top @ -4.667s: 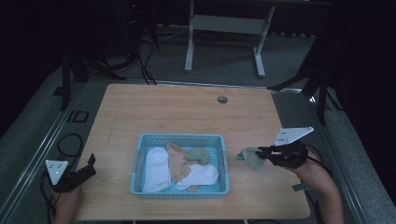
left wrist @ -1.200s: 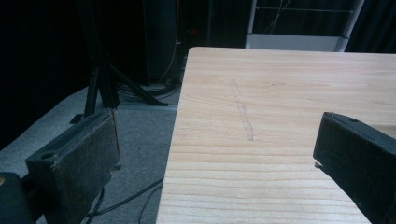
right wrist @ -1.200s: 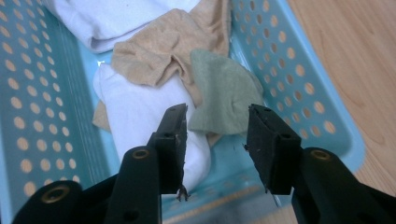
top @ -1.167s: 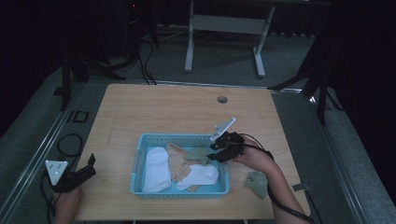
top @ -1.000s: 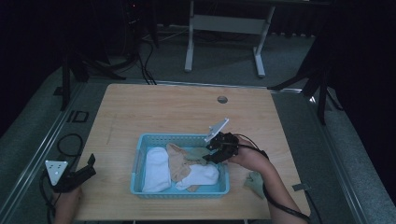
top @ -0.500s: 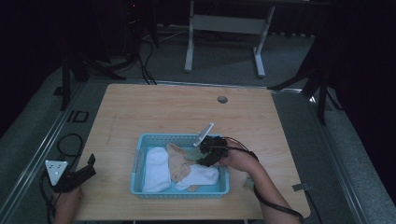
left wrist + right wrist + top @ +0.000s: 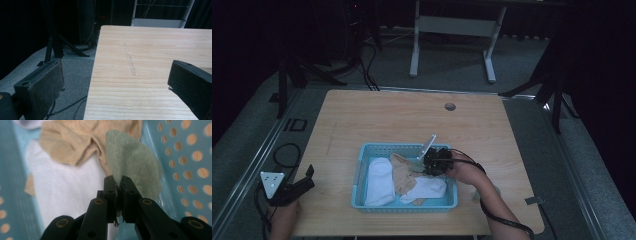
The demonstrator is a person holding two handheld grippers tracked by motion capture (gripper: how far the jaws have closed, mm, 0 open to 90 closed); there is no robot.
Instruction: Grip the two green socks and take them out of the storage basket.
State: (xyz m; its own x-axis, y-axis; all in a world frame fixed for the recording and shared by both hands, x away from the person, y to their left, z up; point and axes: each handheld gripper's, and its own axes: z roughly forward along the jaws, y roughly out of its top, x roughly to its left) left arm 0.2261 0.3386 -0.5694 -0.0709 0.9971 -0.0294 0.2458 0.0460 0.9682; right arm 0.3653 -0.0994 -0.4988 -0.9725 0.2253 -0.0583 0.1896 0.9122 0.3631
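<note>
Now | right gripper (image 7: 118,185) clamps green sock (image 7: 132,162) in basket (image 7: 362,172) | left gripper (image 7: 115,82) agape

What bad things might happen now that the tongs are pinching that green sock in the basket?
1. The right tongs grip only the edge of the green sock, so it might slip free when lifted.
2. The green sock touches the tan sock, which might get dragged along.
3. The tongs work close to the blue basket's wall; a sideways pull might bump or shift the basket.
</note>
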